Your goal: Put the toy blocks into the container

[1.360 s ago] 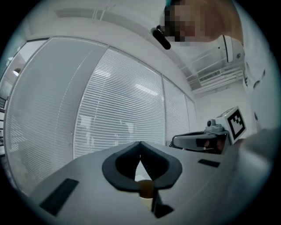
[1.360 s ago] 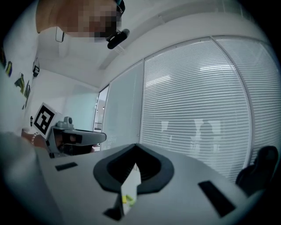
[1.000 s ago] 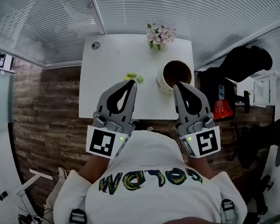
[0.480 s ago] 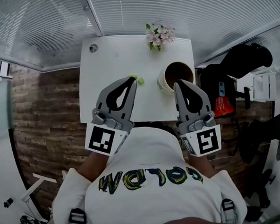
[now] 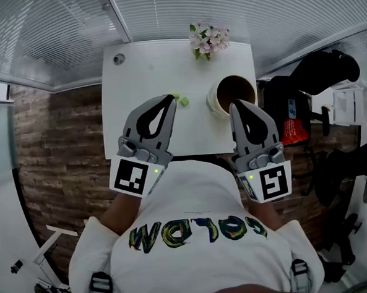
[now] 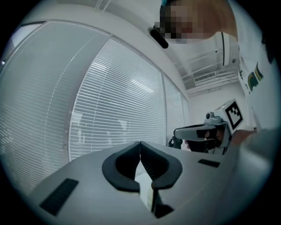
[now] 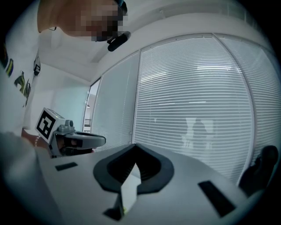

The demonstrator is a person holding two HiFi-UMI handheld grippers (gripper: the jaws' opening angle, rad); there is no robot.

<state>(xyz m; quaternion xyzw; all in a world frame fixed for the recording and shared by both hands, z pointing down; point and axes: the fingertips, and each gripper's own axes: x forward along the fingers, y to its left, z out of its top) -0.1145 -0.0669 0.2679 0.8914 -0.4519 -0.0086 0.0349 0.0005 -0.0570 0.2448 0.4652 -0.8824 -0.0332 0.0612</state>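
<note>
**A:** What does the bench (image 5: 136,77) look like?

**B:** It is a flat, smooth white rectangle with square corners. White slatted blinds (image 5: 52,27) run beyond its far edge. A floor (image 5: 52,132) of brown wood planks lies off its left edge.

**A:** And the toy blocks?

**B:** Two small, chunky, light green toy blocks (image 5: 180,99) lie close together near the middle of the bench. They are too small for me to make out their exact shape.

**A:** Where is the container?

**B:** The container (image 5: 213,107) stands upright by the right edge. It is a round tub with a pale cream wall and a dark brown inside. It sits to the right of the blocks and apart from them.

**A:** What about the grippers?

**B:** The left gripper (image 5: 169,100) has a hard grey shell with a teardrop cut-out lined in black padding. A black-and-white marker cube sits at its back. Its jaws are closed with the tips meeting, and nothing is between them. The tip lies just beside the blocks, toward the near left corner, but I cannot tell whether it touches them.

**A:** And the right one?

**B:** The right gripper (image 5: 237,106) is built the same way. Its jaws are also together and empty. In the head view its tip overlaps the container's near rim.

**A:** Is anything else on the bench?

**B:** A soft bunch of pale pink flowers (image 5: 209,39) sits at the far edge. There is also a small round grey cap (image 5: 119,58) at the far left corner.
</note>
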